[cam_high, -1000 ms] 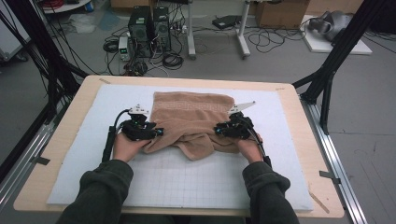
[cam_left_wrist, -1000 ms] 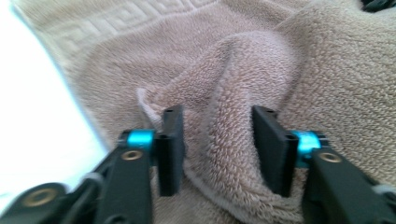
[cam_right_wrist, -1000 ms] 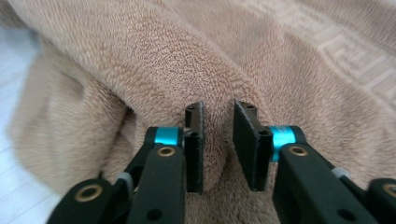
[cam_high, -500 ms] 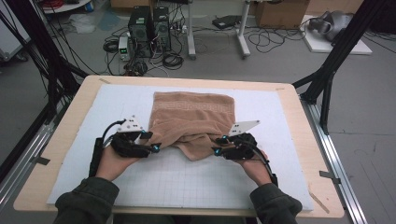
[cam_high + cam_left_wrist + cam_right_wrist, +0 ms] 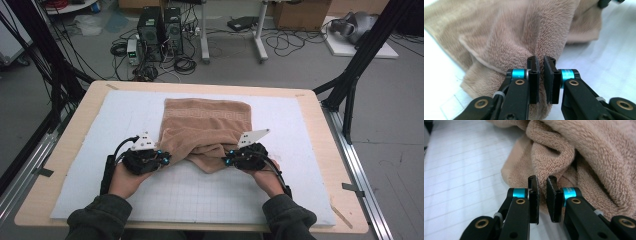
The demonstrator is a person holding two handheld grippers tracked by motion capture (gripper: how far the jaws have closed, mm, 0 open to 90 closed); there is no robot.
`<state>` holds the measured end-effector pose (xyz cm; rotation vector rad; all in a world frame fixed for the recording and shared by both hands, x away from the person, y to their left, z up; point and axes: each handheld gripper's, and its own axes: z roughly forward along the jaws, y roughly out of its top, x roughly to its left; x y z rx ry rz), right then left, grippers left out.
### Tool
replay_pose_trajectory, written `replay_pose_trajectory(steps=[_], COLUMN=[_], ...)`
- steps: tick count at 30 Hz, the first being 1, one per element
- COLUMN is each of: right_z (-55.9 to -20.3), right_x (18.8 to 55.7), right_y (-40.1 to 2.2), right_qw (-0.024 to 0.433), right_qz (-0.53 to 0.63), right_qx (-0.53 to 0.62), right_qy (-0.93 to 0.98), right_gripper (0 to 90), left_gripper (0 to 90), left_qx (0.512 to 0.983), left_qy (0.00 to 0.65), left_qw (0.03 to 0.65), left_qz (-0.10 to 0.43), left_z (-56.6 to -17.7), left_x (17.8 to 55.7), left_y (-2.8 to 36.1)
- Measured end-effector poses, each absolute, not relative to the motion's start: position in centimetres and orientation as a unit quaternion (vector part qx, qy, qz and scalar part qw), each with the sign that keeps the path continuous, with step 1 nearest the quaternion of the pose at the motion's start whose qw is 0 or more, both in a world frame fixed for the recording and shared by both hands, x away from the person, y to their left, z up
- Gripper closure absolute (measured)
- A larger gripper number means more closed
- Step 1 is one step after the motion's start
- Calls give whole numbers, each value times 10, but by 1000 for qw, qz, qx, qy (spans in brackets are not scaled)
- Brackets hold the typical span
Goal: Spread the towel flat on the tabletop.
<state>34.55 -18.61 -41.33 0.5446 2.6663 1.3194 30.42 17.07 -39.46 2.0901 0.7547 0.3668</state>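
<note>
Presently, a tan terry towel [image 5: 207,125] lies partly folded on the white gridded mat [image 5: 300,165] that covers the wooden table [image 5: 65,165], its far part flat with a woven border band and its near edge bunched into loose folds. The left gripper [image 5: 162,159] sits at the near left corner of the towel; its jaws have just been closing and now stand almost together, pinching a fold of the pile [image 5: 541,56]. The right gripper [image 5: 229,161] sits at the near right corner; its jaws have likewise just closed in, and a ridge of cloth [image 5: 544,173] enters the narrow gap between them. Each hand rests low on the mat.
</note>
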Motion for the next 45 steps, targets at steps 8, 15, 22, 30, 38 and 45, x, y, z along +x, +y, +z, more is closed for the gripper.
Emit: replay_pose_trajectory(steps=[8,15,22,30,38,45], right_z=[-374,-338,-391,-429,-401,-406], right_x=[312,286,301,304,300,300], right_y=[-207,-236,-234,-223,-241,-255], right_qw=[75,97,50,9,47,70], right_qz=[440,449,414,391,443,416], right_qx=[132,112,159,162,163,184], right_qy=[885,881,895,906,880,888], right_gripper=[828,830,828,819,684,674], left_gripper=[840,845,846,841,699,652], left_qx=[818,805,830,826,819,815], left_qy=[281,287,340,380,359,339], left_qw=[468,477,403,385,410,445], left_qz=[181,204,182,159,178,152], left_z=[-349,-331,-390,-422,-390,-400], left_x=[274,284,353,385,342,295], left_y=[178,174,143,136,166,183])
